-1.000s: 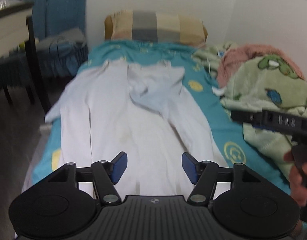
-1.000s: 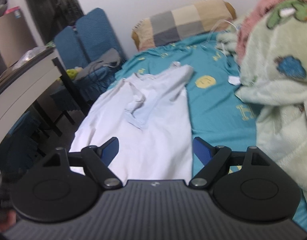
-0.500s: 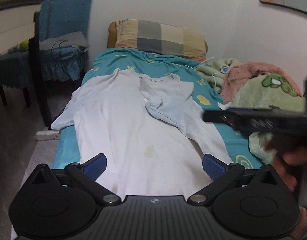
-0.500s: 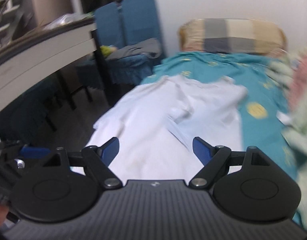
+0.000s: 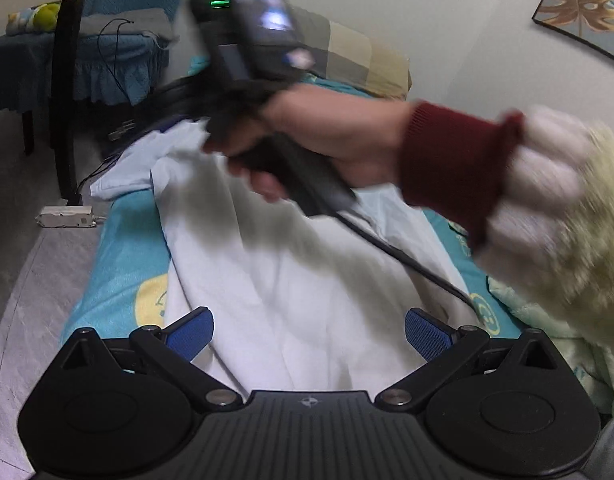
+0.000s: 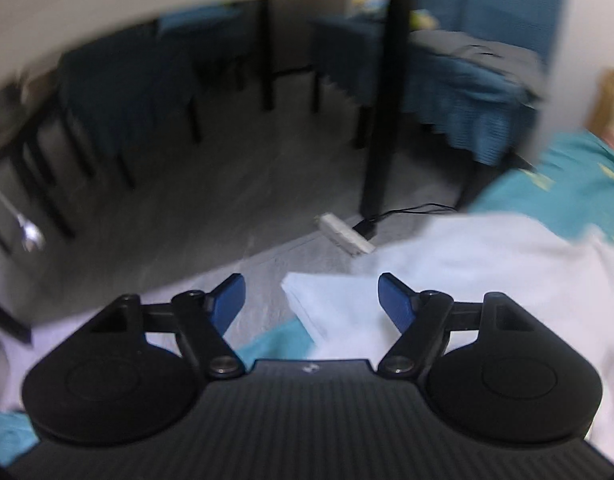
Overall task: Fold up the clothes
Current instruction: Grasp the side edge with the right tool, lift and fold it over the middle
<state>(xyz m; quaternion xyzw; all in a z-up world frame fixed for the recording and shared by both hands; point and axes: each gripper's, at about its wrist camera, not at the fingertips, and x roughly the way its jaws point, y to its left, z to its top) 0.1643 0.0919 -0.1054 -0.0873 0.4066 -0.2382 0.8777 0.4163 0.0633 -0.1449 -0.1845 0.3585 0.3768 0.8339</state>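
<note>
White shirt [image 5: 291, 288] spread on the teal bedsheet [image 5: 119, 248].
Left gripper [image 5: 309, 330] and right gripper [image 6: 311, 294] both gape, holding nothing; no writing is legible.

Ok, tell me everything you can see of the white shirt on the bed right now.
The white shirt is thin, soft-looking fabric, lying spread and wrinkled lengthwise on the teal bedsheet. Its left sleeve hangs over the bed's edge toward the floor. The right tool is open with that sleeve's cuff between its fingers, not yet pinched. The left tool hovers open over the hem. The right hand hides the upper part.
</note>
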